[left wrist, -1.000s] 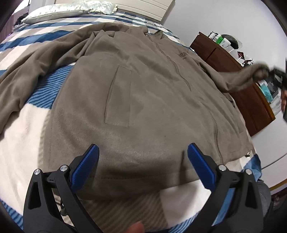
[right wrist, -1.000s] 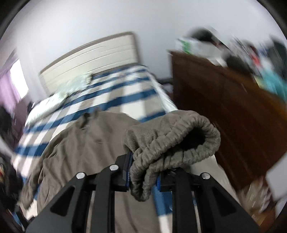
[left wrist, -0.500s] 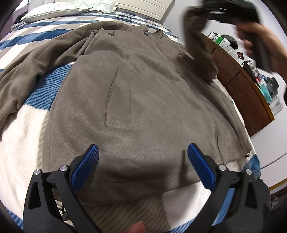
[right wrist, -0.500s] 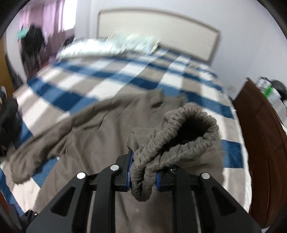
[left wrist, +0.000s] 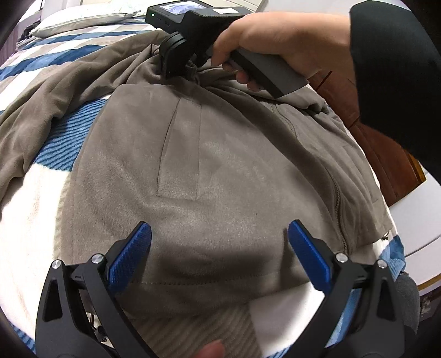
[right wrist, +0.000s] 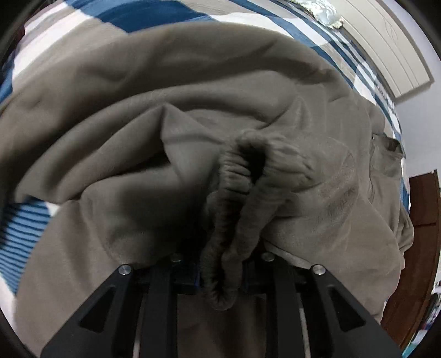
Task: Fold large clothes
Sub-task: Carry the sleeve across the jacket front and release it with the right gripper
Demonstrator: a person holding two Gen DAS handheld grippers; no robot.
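A large grey-brown fleece jacket (left wrist: 215,165) lies front-up on the bed, zip (left wrist: 337,198) at the right. My left gripper (left wrist: 219,234) hangs open just above the jacket's hem, nothing between its blue pads (left wrist: 129,256). A person's hand (left wrist: 289,46) holds my right gripper (left wrist: 176,63) nose-down on the jacket's chest. In the right wrist view that gripper (right wrist: 220,278) has the ribbed sleeve cuff (right wrist: 248,187) pinched between its pads; its jaws are opening. The sleeve is folded across the chest.
The other sleeve (left wrist: 41,110) trails off to the left over the blue, white and tan checked bedspread (left wrist: 27,220). A pillow (left wrist: 82,20) and a pale headboard (right wrist: 386,41) are at the far end. A brown wooden dresser (left wrist: 386,154) stands right of the bed.
My right gripper has swung the sleeve cuff from out by the dresser across and down onto the jacket's chest, rolling as it went. My left gripper has stayed still.
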